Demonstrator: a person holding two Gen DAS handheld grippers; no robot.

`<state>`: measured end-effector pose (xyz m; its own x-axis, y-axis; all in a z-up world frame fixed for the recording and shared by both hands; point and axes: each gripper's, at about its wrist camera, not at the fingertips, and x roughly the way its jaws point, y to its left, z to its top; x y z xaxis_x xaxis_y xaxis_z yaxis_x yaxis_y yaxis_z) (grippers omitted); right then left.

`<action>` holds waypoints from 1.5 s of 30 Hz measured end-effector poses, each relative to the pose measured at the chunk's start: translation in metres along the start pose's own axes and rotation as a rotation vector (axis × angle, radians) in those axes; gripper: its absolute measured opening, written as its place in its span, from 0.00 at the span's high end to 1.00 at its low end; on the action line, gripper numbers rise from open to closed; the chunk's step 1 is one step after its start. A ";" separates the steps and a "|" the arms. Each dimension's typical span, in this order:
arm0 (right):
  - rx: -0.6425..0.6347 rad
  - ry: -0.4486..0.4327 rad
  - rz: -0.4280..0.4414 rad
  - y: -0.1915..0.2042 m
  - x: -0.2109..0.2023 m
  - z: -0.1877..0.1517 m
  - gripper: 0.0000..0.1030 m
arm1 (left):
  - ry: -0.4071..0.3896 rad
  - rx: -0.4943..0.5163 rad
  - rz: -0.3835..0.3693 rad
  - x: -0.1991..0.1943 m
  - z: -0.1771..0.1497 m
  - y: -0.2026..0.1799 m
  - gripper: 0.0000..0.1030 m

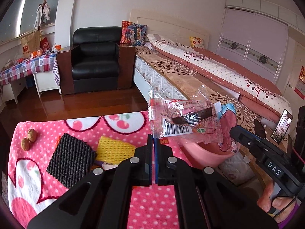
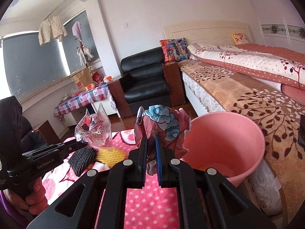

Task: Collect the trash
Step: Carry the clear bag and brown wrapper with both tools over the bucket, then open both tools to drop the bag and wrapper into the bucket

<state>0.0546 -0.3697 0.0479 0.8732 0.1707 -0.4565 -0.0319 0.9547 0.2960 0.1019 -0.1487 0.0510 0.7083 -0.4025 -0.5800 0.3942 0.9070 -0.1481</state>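
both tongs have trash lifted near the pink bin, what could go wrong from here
1. The left tongs pinch only a corner of the clear wrapper; it could slip free and land on the pink blanket.
2. The crumpled paper in the right tongs sits beside the pink bin, not over it, so letting go now may miss.
3. The tongs are close together and might bump.
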 end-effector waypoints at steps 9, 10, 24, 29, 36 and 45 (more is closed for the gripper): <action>0.067 -0.005 -0.070 -0.057 0.010 0.000 0.93 | 0.046 0.058 -0.018 0.049 0.007 -0.043 0.99; 0.071 -0.003 -0.077 -0.063 0.013 0.000 0.93 | 0.055 0.065 -0.018 0.055 0.006 -0.047 0.99; 0.114 0.050 -0.143 -0.120 0.045 -0.014 0.92 | 0.162 0.143 -0.021 0.121 -0.006 -0.087 0.99; 0.117 0.064 -0.156 -0.129 0.053 -0.018 0.91 | 0.173 0.155 -0.036 0.132 -0.011 -0.095 0.99; 0.123 0.070 -0.179 -0.134 0.057 -0.020 0.86 | 0.194 0.134 -0.061 0.142 -0.012 -0.096 0.87; 0.120 0.055 -0.196 -0.130 0.053 -0.018 0.65 | 0.177 0.116 -0.096 0.134 -0.008 -0.093 0.73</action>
<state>0.0960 -0.4808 -0.0295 0.8290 0.0008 -0.5592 0.1970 0.9354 0.2935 0.1550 -0.2853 -0.0195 0.5542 -0.4491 -0.7008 0.5271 0.8410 -0.1221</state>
